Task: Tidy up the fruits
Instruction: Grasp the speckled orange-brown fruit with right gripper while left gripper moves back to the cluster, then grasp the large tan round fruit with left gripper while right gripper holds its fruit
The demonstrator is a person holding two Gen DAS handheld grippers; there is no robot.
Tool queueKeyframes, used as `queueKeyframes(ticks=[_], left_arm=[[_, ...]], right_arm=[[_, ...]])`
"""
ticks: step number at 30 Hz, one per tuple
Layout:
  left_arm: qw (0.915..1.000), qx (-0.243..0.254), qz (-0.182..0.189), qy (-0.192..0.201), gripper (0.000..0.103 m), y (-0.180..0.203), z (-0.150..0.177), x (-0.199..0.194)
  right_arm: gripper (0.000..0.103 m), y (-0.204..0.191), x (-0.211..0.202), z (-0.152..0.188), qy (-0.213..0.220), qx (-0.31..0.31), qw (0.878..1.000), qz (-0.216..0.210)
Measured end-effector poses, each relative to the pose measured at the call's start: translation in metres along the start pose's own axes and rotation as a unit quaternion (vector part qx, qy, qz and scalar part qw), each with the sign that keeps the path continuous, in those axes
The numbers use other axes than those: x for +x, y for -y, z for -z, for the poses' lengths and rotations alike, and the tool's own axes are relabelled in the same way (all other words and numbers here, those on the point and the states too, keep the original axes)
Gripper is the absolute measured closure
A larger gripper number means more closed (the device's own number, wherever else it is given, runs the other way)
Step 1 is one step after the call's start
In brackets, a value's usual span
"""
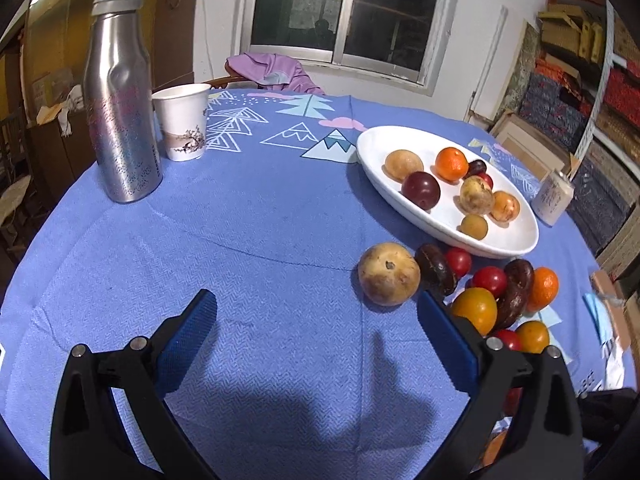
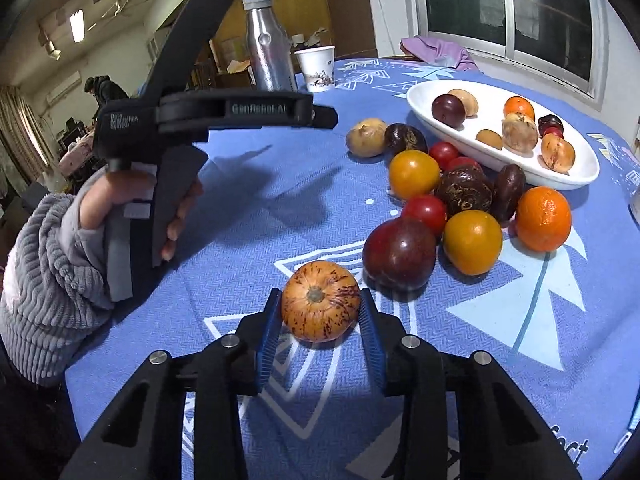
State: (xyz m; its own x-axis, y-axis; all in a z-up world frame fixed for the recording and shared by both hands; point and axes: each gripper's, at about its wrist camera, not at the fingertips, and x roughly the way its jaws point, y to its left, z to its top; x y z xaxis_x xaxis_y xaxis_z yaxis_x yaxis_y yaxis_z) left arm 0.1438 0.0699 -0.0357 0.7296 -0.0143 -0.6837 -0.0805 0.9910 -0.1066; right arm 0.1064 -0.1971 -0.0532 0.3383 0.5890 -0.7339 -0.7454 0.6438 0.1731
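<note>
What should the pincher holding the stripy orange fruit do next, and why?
Probably lift. The right gripper has its blue pads against both sides of the speckled fruit, which still sits on the tablecloth. The white dish already holds sorted fruit, so raising it clear of the dark plum comes first.

window dark | wall white | ceiling lights on
</note>
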Motion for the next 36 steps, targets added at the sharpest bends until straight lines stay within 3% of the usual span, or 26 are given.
queueKeyframes(ticks=[6,10,13,14,17,19,23,31,36], left_arm=[[0.9956,0.083,-0.016,-0.042,0.004,0.032,-0.003,0.030],[0.9924,0.103,-0.020,-0.063,0.004,0.041,-0.010,0.048],[0.9918,0.115,-0.014,-0.055,0.005,0.042,-0.016,0.053],[0.9917,0.118,-0.011,-0.050,0.007,0.042,-0.019,0.053],[0.9895,0.130,0.036,-0.053,0.039,0.043,-0.024,0.057],[0.9870,0.136,0.052,-0.070,0.048,0.045,-0.023,0.062],[0.9849,0.150,0.062,-0.061,0.059,0.051,-0.018,0.056],[0.9898,0.112,0.073,-0.050,0.059,0.040,-0.008,0.031],[0.9904,0.111,0.082,0.009,0.059,0.045,-0.013,-0.022]], right_arm=[[0.064,0.010,-0.007,0.002,0.008,0.024,1.000,-0.008],[0.064,0.011,-0.007,0.002,0.006,0.025,1.000,-0.010],[0.064,0.013,-0.006,0.002,0.004,0.028,1.000,-0.011],[0.064,0.014,-0.005,0.001,0.002,0.030,0.999,-0.012],[0.064,0.016,-0.003,0.000,-0.002,0.032,0.999,-0.013],[0.064,0.017,-0.002,0.000,-0.002,0.033,0.999,-0.014],[0.064,0.018,-0.002,-0.001,0.000,0.034,0.999,-0.013],[0.064,0.019,-0.009,0.001,0.012,0.034,0.999,-0.019],[0.064,0.032,-0.039,-0.002,0.064,0.055,0.996,-0.036]])
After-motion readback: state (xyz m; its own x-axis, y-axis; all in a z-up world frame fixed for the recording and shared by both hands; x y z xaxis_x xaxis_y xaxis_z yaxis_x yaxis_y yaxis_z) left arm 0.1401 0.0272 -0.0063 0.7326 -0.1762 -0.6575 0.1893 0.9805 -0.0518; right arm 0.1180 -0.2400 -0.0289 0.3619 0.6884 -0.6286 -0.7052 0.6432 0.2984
